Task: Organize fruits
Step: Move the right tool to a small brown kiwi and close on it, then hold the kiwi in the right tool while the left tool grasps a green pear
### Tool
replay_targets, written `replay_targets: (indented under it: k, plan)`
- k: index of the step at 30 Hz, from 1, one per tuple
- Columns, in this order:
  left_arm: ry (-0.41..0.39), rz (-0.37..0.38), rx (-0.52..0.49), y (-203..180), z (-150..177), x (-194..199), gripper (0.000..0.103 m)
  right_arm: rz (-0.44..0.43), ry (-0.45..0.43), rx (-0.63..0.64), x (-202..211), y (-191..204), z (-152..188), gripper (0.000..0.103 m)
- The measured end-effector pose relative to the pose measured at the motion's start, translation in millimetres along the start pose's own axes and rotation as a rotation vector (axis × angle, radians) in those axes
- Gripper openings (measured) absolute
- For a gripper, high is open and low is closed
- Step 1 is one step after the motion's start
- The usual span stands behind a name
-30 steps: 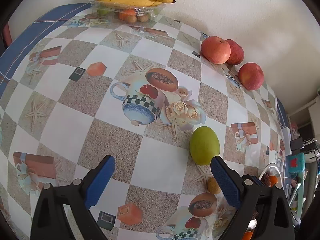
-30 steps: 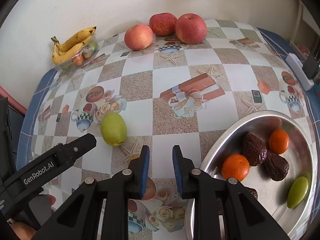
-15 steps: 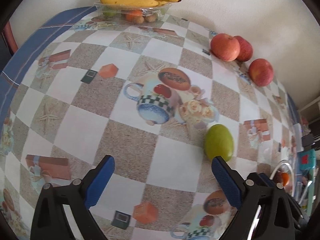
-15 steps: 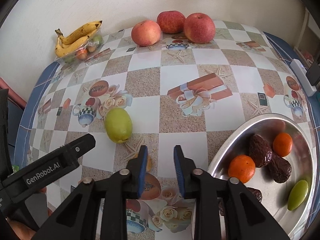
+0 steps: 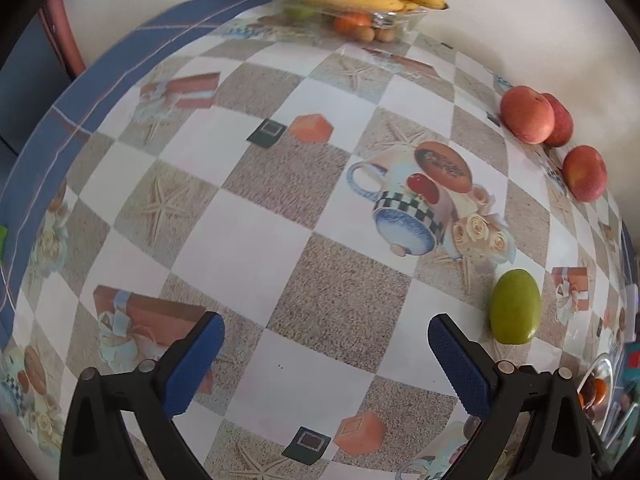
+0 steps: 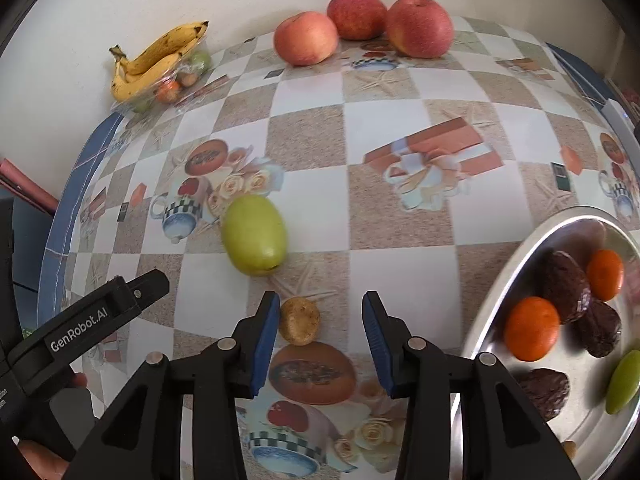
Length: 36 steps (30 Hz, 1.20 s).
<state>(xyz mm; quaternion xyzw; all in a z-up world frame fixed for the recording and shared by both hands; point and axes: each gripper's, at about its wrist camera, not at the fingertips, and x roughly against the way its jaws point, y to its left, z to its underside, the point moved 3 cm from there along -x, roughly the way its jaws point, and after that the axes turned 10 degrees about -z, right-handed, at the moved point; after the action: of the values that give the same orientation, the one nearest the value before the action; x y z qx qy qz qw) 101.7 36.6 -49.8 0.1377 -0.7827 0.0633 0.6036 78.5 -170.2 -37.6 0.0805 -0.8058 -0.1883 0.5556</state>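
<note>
A green oval fruit lies on the patterned tablecloth; in the left wrist view the same green fruit sits just beyond my right finger. A small brown round fruit rests next to the left finger of my right gripper, which stands open and holds nothing. My left gripper is wide open over bare cloth. The metal plate at the right holds two oranges, several dark brown fruits and a small green one. Three red apples line the wall.
Bananas lie on a clear tray of small fruits at the back left corner. The table's blue border marks its left edge. The left gripper's black body reaches in at the lower left of the right wrist view.
My right gripper has opened from nearly shut and moved forward, showing the small brown fruit. The left gripper has drifted left, so the green fruit now sits farther right in its view.
</note>
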Motion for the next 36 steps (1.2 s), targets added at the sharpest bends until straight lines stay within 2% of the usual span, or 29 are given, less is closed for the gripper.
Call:
replay_targets:
  k: [10,14,19,25,27,32,36]
  plan:
    - [0.010,-0.006,-0.032,-3,4,-1,0.103,0.018,0.011,0.040,-15,14,3,0.044]
    - [0.017,-0.011,-0.036,-8,3,-5,0.103,0.007,0.018,0.056,-17,18,3,0.026]
    - [0.017,0.004,-0.032,-9,3,-6,0.103,0.000,0.009,0.038,-14,12,3,0.025]
    - [0.041,0.122,-0.005,-13,1,-3,0.103,0.093,-0.022,-0.022,-2,-20,-2,0.024]
    - [0.023,0.134,-0.017,-18,1,1,0.103,0.051,-0.028,-0.062,2,-30,-2,0.024]
    - [-0.005,0.209,-0.042,-37,-1,8,0.102,0.087,-0.042,-0.049,8,-35,-5,0.024]
    - [-0.006,0.283,-0.062,-58,-5,11,0.089,0.078,-0.043,-0.054,9,-37,-6,0.024]
